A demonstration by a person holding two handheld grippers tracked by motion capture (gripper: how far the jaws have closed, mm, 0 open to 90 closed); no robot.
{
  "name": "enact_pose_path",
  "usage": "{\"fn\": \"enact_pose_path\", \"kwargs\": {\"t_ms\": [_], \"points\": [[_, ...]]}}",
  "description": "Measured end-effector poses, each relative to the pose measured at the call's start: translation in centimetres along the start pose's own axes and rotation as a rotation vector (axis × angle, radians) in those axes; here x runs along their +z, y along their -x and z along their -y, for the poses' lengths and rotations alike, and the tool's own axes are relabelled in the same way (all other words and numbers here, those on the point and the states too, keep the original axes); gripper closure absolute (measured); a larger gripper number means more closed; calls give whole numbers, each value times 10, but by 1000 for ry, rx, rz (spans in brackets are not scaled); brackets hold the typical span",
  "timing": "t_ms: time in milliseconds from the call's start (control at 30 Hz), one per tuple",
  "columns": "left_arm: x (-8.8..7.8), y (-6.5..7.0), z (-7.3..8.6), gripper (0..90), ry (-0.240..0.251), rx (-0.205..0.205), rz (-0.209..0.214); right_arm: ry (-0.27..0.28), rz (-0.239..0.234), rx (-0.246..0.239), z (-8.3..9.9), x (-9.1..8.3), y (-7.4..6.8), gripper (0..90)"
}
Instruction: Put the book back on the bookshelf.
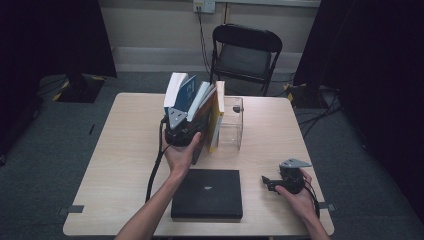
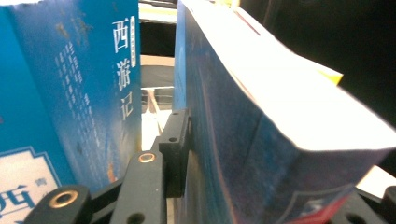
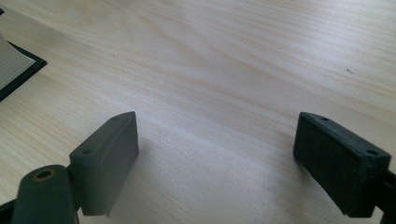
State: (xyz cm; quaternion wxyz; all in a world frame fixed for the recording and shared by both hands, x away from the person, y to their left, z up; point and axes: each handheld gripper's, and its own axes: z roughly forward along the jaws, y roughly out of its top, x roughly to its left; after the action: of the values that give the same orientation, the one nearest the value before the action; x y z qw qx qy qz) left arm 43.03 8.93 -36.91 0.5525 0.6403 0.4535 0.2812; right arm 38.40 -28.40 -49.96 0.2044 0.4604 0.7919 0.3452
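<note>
Book in hand: blue paperback (image 2: pixel 261 140) standing in the row of upright books (image 1: pixel 197 102) at the middle of the wooden table (image 1: pixel 120 150), just left of a clear acrylic holder (image 1: pixel 232 122); a yellow-covered book (image 1: pixel 216 120) stands between it and the holder.
Neighbour: another blue book with white Chinese lettering (image 2: pixel 88 93) leans away to the left in the left gripper view, leaving a gap where one jaw sits.
Left gripper (image 1: pixel 180 131): its jaws straddle the paperback's lower end; the near pad lies flat against the blue cover, while the far pad is hidden behind the book, so a loose hold is my reading and whether it presses I cannot tell.
Right gripper (image 3: pixel 215 163): jaws wide apart with nothing between them, low over bare tabletop near the right front corner, beside a flat black case (image 1: pixel 207 194).
Weight: a thick page block, so likely moderately heavy for a one-sided pinch.
Stiffness: soft cover, so it may flex and sag away from the grip.
Surface: the glossy cover looks slippery against the pads.
Where to hold: across both covers near the spine, low down, where the block is stiffest.
Risk: tilting neighbours could topple if this one is pulled out fast.
</note>
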Motion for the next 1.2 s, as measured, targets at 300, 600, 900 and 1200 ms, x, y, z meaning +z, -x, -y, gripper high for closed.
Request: {"fn": "enact_pose_path", "kwargs": {"t_ms": [300,600,900,1200], "points": [[-11,-5,-19,592,-56,-4,60,0,0,0,0,0,0,140],[-14,-15,-38,578,-184,-6,114,0,0,0,0,0,0,140],[-7,-15,-64,563,-345,24,120,-1,1,2,0,0,0,140],[7,-19,-86,540,-476,23,148,-2,0,3,0,0,0,140]]}}
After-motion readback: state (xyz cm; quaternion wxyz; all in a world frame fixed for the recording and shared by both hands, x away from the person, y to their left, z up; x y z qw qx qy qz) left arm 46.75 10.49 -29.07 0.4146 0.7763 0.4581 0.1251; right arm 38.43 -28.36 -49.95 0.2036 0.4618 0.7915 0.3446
